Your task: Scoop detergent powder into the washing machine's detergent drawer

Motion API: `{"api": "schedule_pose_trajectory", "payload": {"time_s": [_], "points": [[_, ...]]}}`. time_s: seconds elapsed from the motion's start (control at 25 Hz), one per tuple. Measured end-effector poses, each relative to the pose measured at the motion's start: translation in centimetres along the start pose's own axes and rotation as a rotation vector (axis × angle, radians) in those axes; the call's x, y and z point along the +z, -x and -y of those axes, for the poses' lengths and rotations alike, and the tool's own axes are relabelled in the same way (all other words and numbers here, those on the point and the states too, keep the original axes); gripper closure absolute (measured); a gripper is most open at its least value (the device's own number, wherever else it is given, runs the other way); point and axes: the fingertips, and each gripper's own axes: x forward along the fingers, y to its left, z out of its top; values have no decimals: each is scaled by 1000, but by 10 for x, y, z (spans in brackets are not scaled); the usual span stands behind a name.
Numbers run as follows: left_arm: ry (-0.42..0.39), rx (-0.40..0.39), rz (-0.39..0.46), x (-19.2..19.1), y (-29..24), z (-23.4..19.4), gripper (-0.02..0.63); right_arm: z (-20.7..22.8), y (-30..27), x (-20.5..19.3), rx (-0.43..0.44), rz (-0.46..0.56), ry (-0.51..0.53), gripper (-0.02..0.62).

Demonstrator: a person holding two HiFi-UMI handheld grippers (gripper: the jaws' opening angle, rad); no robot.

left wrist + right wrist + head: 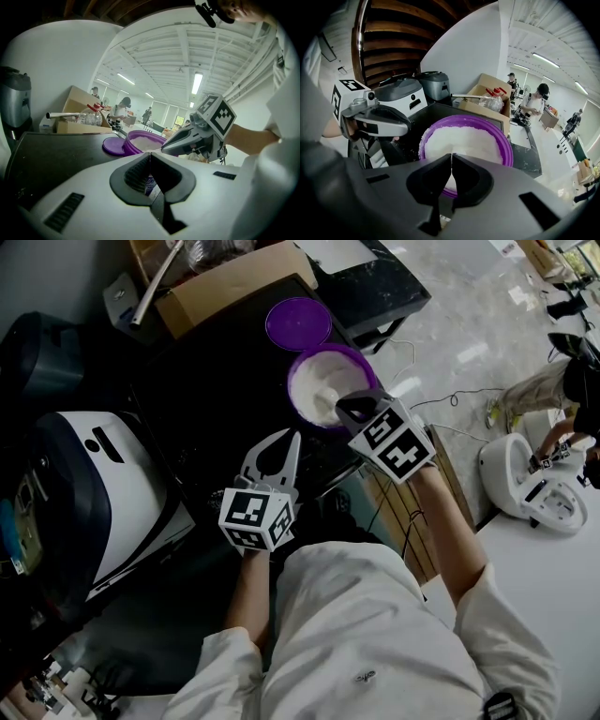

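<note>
Progress: early stage, judging by full bowl. No scoop shows in any view, and no drawer can be identified.

- White machine [103, 493] at left, presumably washer.
- Left gripper [150, 153] over dark table [216, 381], between machine and bowl. Jaws pressed together. Bluish patch shows through gap behind pads, unidentifiable.
- Purple lid [298, 322] on far side, just beside purple bowl [328, 349].
- Bowl heaped with white detergent powder [319, 385].
- Right gripper [451, 155] at bowl's near rim, aimed across powder. Jaws closed tip to tip, nothing clearly held.

Remaining: scooping, carrying left, tipping into drawer.
</note>
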Motion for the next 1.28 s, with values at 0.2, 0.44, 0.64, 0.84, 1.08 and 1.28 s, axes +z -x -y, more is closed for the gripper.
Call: {"api": "schedule_pose_trajectory", "payload": {"time_s": [0.2,0.44,0.64,0.84,1.08,1.28], "points": [[-1,4,4,1,1,0,586,-6,1,0,22,3,-12,584],[-1,5,5,0,2,0,586,-9,2,4,47,31,-31,584],[-2,3,7,1,1,2,586,-14,5,8,89,52,-75,584],[-3,2,8,2,0,3,586,-18,8,11,117,74,-128,584],[-3,2,10,3,0,4,586,-28,13,16,171,126,-289,572],[-1,2,12,3,0,3,586,-28,10,14,146,149,-353,577]]}}
